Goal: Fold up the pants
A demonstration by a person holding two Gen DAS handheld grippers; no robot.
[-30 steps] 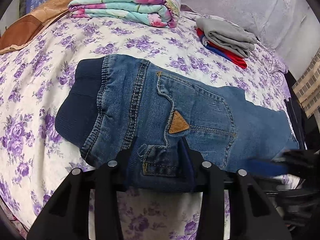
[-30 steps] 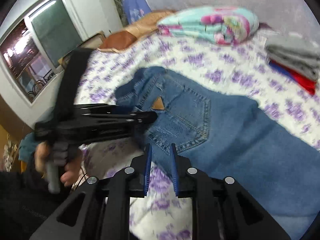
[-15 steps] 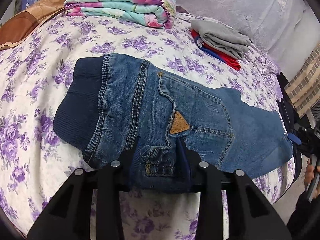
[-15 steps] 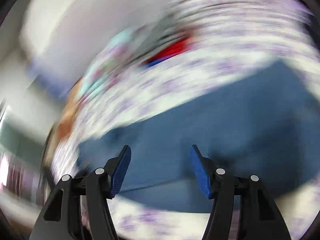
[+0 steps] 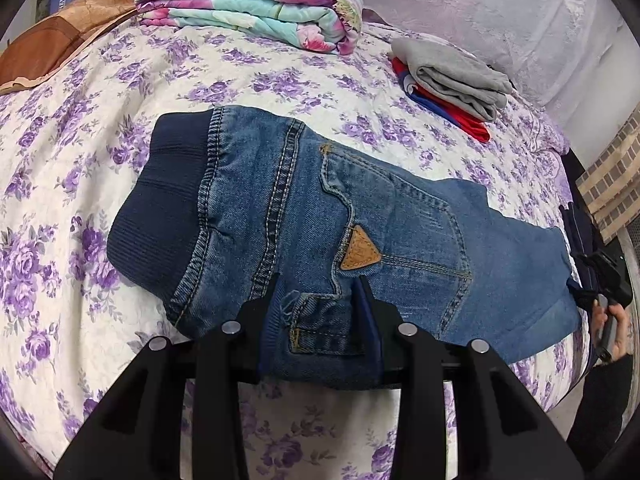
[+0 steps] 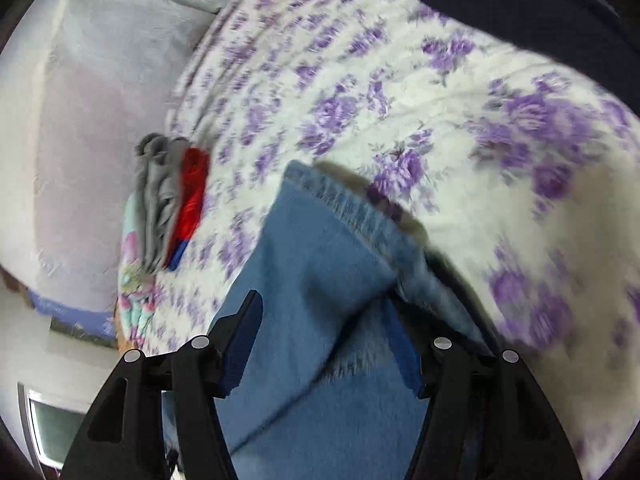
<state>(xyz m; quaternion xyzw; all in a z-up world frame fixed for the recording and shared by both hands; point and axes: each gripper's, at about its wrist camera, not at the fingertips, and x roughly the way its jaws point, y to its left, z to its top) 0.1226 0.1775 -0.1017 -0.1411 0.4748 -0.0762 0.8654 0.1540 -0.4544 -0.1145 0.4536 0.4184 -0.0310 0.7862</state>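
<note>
On jeans (image 5: pixel 400 216) pocket | tan triangular patch (image 5: pixel 359 250) | lettering seemingly unreadable

The jeans (image 5: pixel 360 216) lie across the near half of the bedspread (image 5: pixel 80 128), taking up most of the ground close to the edge. Beyond them a broad band of bare floral cover runs open from side to side. At the far side the folded quilt (image 5: pixel 256 8) and the stack of grey and red clothes (image 5: pixel 452 80) block the way, with a gap of bare cover between them. A brown cushion (image 5: pixel 64 32) fills the far left corner
</note>
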